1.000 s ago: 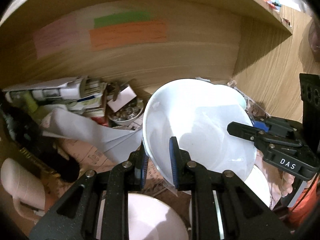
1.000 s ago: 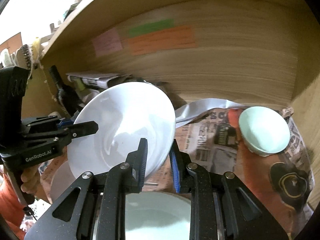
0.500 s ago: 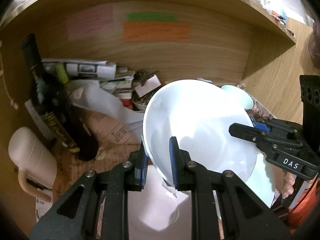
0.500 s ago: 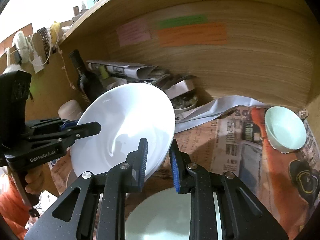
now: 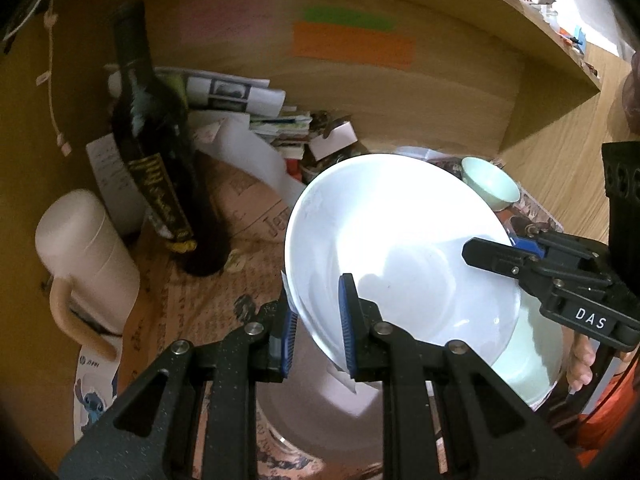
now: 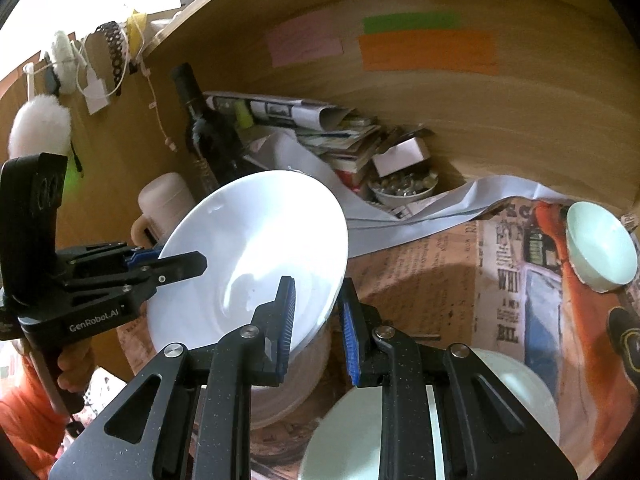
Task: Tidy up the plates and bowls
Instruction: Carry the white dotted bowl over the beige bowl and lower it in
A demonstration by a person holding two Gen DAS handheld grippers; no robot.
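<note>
White plate (image 5: 400,248) is held in the air between our two grippers, tilted, above the newspaper-lined shelf floor (image 6: 440,264). Our left gripper (image 5: 316,320) is clamped on the plate's near-left rim, one blue pad on each face. Our right gripper (image 6: 316,316) has its pads on either side of the opposite rim; the outer pad appears to stand slightly off the edge, so we judge the hold as likely but cannot tell for certain. Beneath the plate, toward the front edge of the shelf, sits a pinkish plate or stack (image 5: 320,400), and just beside it on the right a pale green plate (image 6: 360,440). A small mint bowl (image 6: 600,248) rests alone near the right wall of the shelf, well apart from the plates. A dark bottle (image 5: 160,168) and a cream jug (image 5: 84,252) occupy the left side, with papers (image 6: 304,120) piled at the back. We judge the task to be in mid course: the white plate is not yet set down, the plates at the front appear partly grouped, and the bowl remains to be placed.
</note>
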